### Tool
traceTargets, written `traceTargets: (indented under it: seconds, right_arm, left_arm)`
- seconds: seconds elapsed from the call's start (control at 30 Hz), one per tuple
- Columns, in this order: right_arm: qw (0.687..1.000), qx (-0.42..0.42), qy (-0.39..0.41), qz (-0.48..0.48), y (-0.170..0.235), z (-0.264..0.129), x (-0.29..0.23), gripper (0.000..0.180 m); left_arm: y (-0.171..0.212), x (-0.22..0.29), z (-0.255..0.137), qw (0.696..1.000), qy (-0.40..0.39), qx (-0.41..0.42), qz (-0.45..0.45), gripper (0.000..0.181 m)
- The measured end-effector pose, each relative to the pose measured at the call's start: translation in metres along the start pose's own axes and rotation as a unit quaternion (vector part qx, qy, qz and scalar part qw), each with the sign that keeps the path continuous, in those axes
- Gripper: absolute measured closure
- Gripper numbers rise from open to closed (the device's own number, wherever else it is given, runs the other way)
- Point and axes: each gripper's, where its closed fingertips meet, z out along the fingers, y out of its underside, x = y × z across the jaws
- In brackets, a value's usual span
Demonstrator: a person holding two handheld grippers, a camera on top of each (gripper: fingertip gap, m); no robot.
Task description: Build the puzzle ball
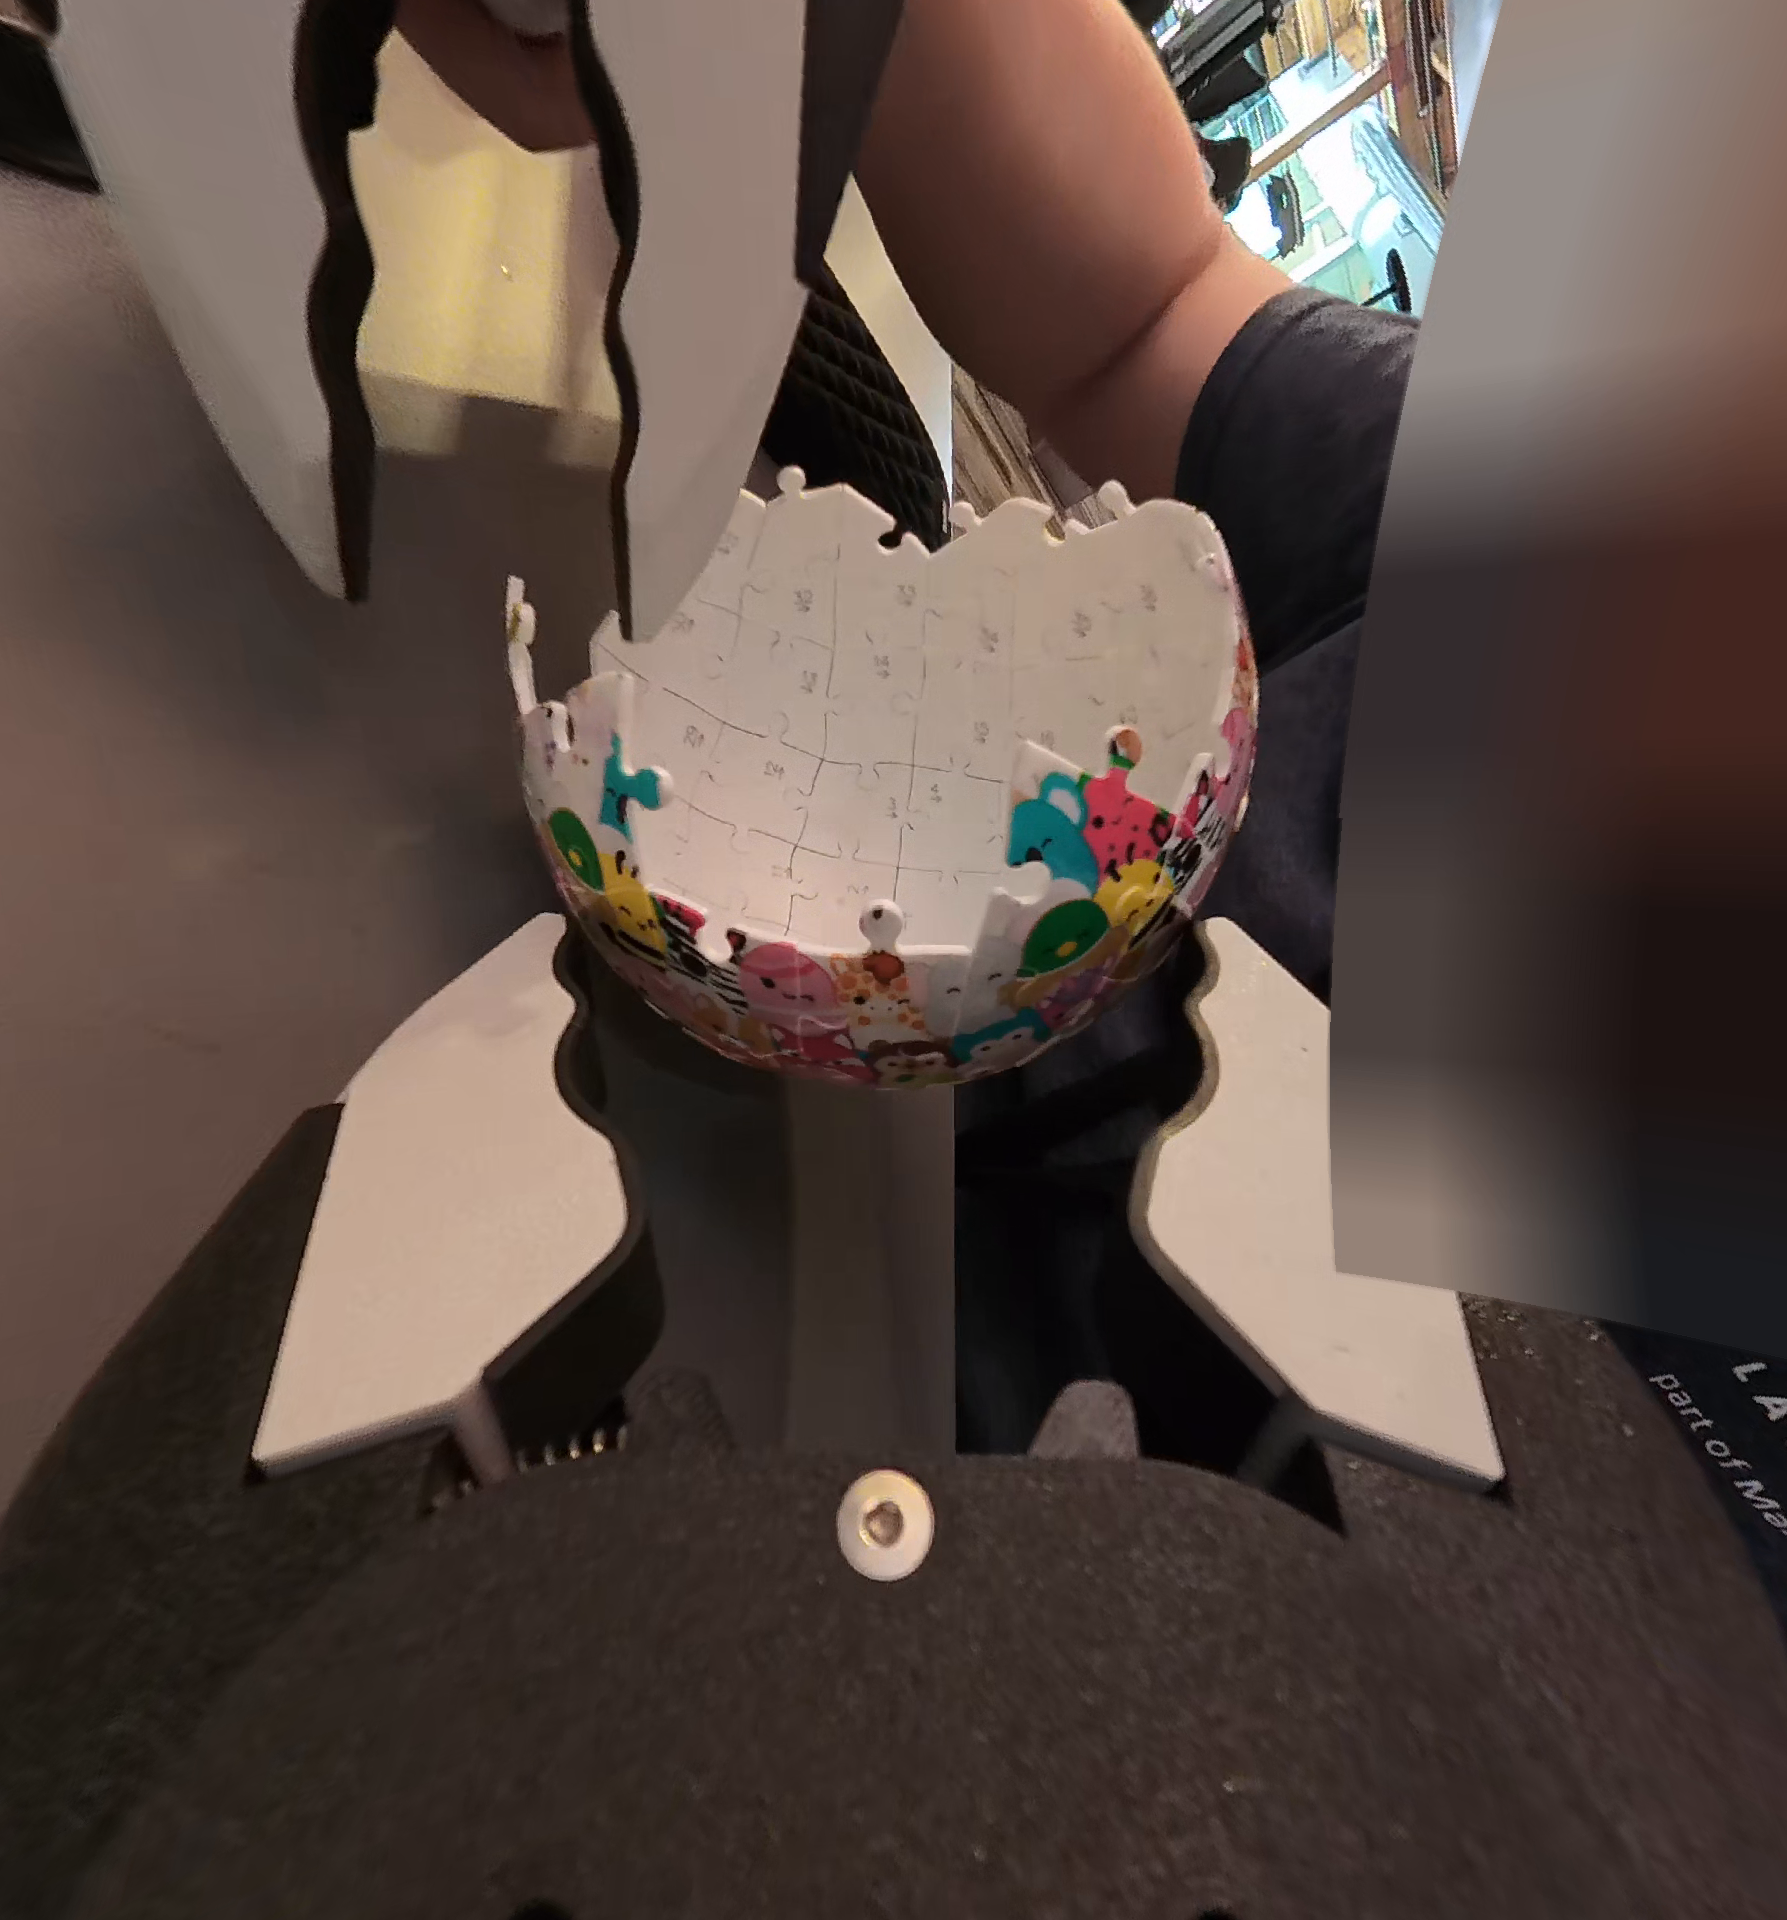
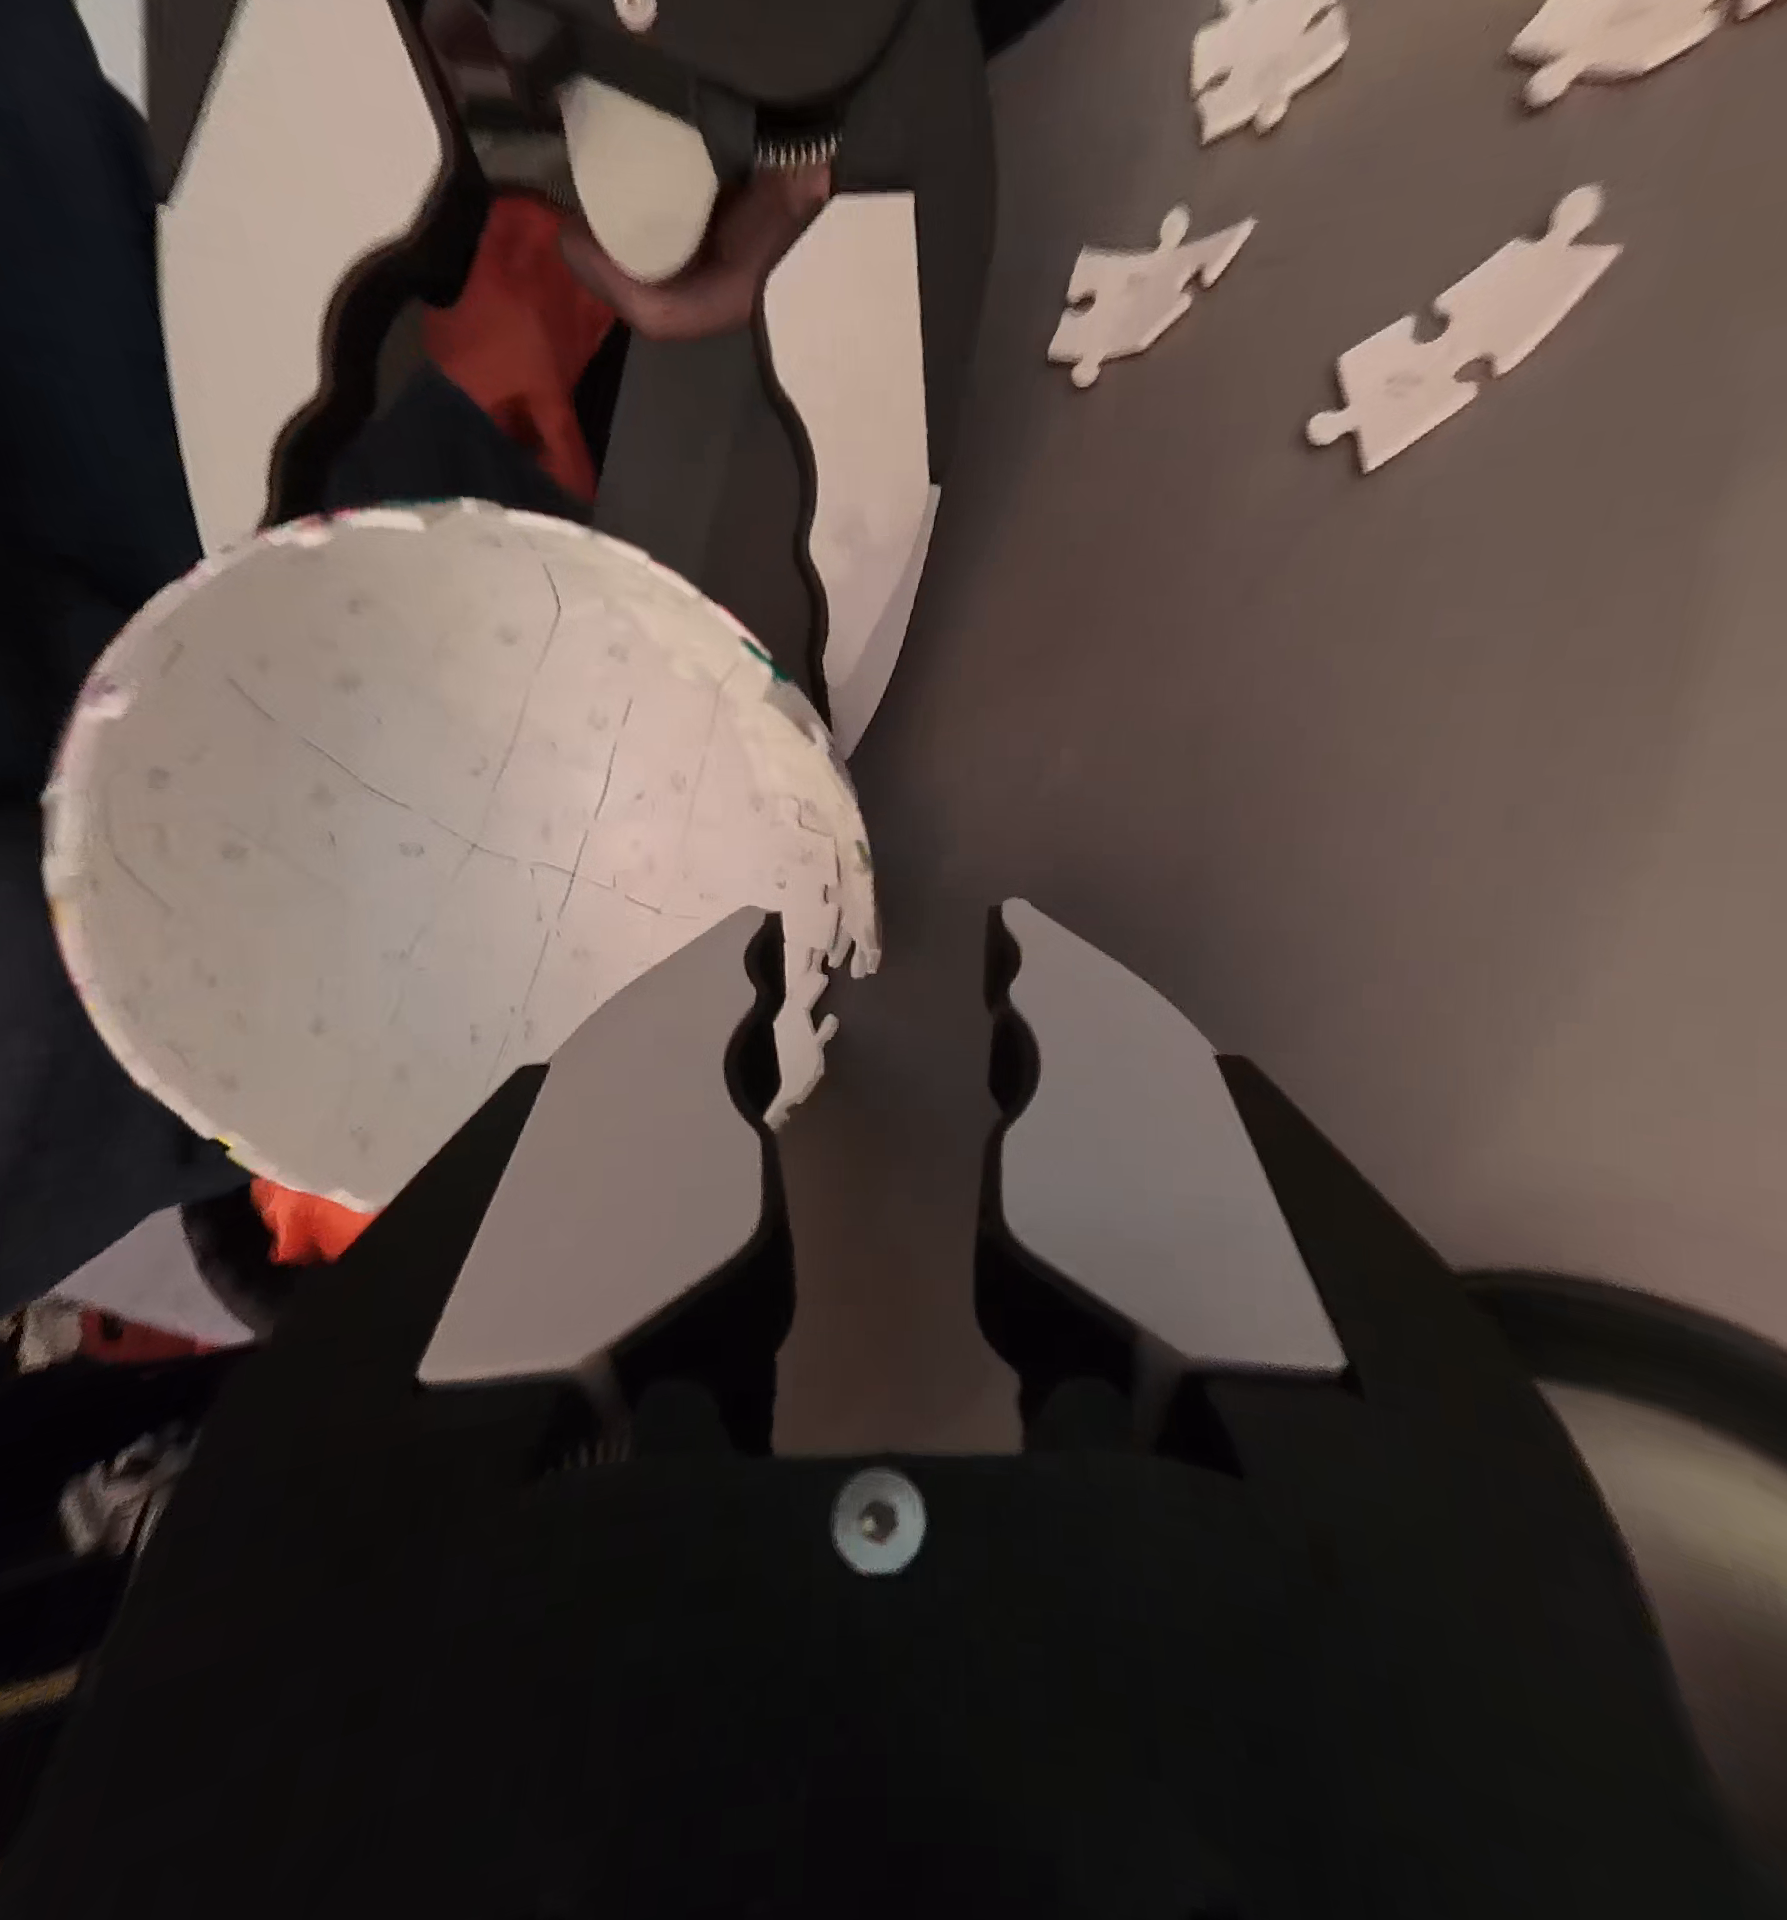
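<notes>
The half-built puzzle ball point(image 1: 847, 727) is an open bowl, colourful outside and white inside. My left gripper point(image 1: 884, 935) is shut on it, a fingertip on each outer side, and holds it in the air with the opening up. My right gripper point(image 1: 494, 608) comes down from above, open, its fingers on either side of the ball's left rim: one finger inside the bowl, one outside. In the right wrist view the ball point(image 2: 401, 831) is at the left, and the jagged rim lies between my right gripper's point(image 2: 884, 914) jaws, beside the left finger point(image 2: 660, 1091).
Several loose white puzzle pieces point(image 2: 1460, 343) lie face down on the grey table point(image 2: 1284, 779) at the far right. A dark round rim point(image 2: 1699, 1382) shows at the lower right. A person's arm point(image 1: 1076, 260) is behind the ball. To reach the dark round rim point(image 2: 1699, 1382) in a straight line is about 11 centimetres for my right fingers, about 15 centimetres for my left.
</notes>
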Motion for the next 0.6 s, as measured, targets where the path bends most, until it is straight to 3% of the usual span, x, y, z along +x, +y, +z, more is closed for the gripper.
traceTargets:
  seconds: [0.2, 0.6]
  right_arm:
    - [0.999, -0.028, -0.03, -0.002, 0.002, 0.0094, -0.003, 0.147]
    - [0.999, -0.028, -0.015, -0.017, 0.0069, 0.0096, 0.0016, 0.144]
  left_arm:
    - [0.0002, -0.0005, -0.0012, 1.0, 0.008, -0.017, 0.002, 0.076]
    - [-0.0015, -0.001, -0.0022, 0.999, 0.016, -0.035, 0.002, 0.077]
